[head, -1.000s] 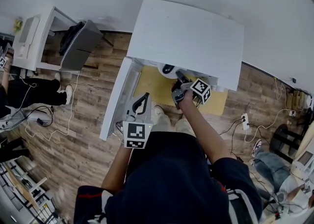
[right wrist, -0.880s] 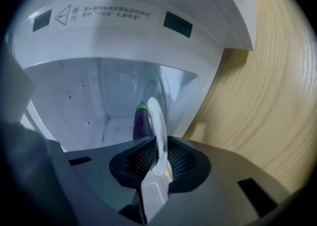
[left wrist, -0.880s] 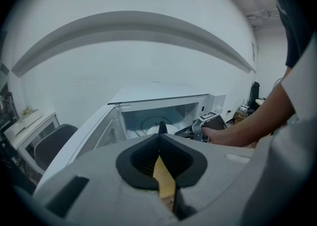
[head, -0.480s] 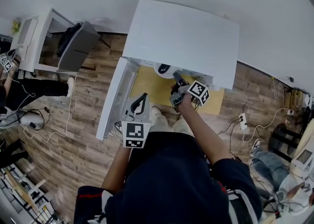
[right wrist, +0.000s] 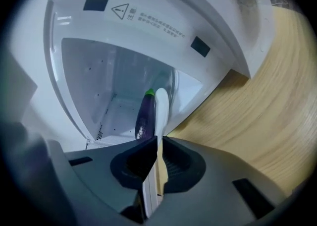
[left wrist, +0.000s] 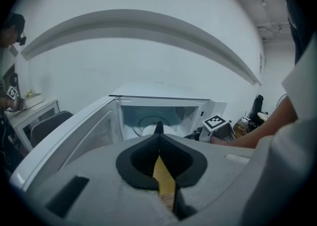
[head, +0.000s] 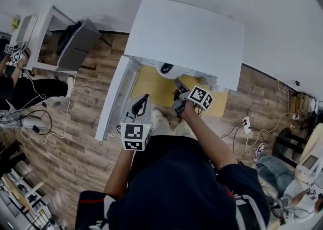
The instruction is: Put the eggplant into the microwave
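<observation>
Right gripper view: right fingers (right wrist: 132,163) pinch plate (right wrist: 162,107) rim, eggplant (right wrist: 144,117) just beyond; left fingers (left wrist: 141,158) pressed together.

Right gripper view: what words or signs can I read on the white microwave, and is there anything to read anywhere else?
"!" inside a black triangle, on the white microwave's front frame, above its opening.
Two rows of tiny print beside the triangle: too blurred to read.
Black-and-white square marker on a cube, in the head view: a pattern, no letters.
No other text can be read.
</observation>
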`<state>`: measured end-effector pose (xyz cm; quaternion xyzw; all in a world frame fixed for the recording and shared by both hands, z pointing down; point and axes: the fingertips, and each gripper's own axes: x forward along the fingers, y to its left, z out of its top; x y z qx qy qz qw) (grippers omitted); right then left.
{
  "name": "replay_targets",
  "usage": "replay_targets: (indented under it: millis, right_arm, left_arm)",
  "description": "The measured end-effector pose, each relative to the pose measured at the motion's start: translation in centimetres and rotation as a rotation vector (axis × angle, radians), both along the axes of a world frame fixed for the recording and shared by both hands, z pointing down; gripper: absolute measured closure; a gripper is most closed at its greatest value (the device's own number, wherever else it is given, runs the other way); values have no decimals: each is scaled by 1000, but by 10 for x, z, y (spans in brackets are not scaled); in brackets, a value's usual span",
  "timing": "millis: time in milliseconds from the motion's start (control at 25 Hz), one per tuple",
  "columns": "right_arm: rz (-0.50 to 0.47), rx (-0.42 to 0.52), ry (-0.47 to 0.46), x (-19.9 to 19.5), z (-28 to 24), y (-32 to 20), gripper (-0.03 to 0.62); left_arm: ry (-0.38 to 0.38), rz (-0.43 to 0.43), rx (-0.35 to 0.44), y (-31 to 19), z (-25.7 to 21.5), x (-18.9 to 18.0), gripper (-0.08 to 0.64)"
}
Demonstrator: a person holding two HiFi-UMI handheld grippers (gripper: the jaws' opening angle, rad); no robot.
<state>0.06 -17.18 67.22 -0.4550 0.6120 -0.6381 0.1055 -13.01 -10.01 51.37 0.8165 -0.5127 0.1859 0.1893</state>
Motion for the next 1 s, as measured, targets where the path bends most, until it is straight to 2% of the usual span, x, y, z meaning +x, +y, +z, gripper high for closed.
replay_targets:
  millis: [200, 440, 640, 760, 1000]
  right_arm:
    - [-107, 33, 87, -11, -1, 4, 574]
    - [-240, 83, 247, -21, -1, 6, 580]
    - [-358, 131, 367, -35, 0, 7, 580]
    - [-391, 140, 390, -41, 1, 5, 580]
    - [-395, 130, 390, -47, 5, -4, 580]
  left_arm:
    - [-2, -17, -2, 2, 1, -6, 545]
    - [-22, -12, 0, 4, 4, -6, 545]
    - [-66, -1, 2, 5, 8, -7, 545]
    - [-66, -7, -3, 6, 10, -7, 545]
    - [-75, -23, -10, 7, 12, -15, 545]
